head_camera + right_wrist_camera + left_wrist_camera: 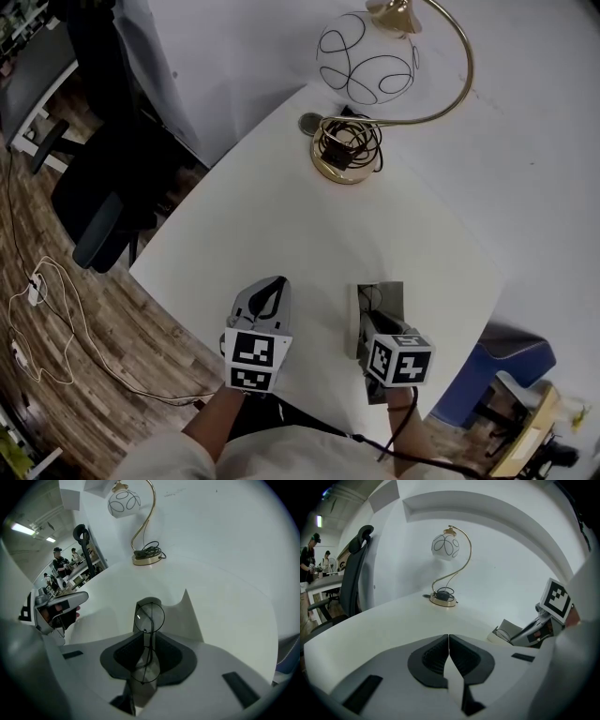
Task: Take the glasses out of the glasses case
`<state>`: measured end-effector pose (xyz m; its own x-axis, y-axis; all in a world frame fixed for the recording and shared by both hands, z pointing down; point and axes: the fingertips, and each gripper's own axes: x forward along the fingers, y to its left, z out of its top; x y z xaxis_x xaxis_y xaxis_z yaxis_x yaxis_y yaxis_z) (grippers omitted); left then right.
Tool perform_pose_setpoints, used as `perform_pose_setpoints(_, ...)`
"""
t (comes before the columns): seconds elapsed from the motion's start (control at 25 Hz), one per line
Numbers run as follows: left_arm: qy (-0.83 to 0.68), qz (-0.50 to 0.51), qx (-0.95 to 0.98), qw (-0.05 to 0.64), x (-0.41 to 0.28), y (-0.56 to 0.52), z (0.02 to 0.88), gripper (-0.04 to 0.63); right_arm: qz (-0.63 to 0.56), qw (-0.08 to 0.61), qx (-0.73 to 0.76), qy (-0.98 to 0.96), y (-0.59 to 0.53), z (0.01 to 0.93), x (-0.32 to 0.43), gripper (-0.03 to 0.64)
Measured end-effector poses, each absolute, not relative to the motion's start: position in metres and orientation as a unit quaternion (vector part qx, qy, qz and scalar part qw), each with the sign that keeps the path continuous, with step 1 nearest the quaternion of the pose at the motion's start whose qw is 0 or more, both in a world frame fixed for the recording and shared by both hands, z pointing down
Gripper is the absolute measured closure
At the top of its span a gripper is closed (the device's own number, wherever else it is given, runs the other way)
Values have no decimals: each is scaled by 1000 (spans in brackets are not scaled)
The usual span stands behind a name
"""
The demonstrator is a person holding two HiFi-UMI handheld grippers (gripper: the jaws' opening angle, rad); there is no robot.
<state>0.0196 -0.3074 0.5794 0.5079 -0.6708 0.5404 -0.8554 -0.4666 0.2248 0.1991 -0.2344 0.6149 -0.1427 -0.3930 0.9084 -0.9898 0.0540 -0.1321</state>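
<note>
Grey glasses case lies open at the near right of the table, the right gripper pinching the wire glasses at its mouth, so a slow, straight, lightly squeezed lift seems best, with the left gripper, clenched on nothing, free to brace the case.

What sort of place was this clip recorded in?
Probably an office or lab workroom. There is a white table with a globe desk lamp and a black swivel office chair on wood-look flooring. In the background, people stand at other desks under ceiling strip lights.
</note>
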Motion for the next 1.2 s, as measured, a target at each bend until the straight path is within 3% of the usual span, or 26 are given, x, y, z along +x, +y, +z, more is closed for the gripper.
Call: perform_pose_setpoints(1.2,-476,184,826,239,18,-289,566,575,403,331,573,-633,-230,601,214,574)
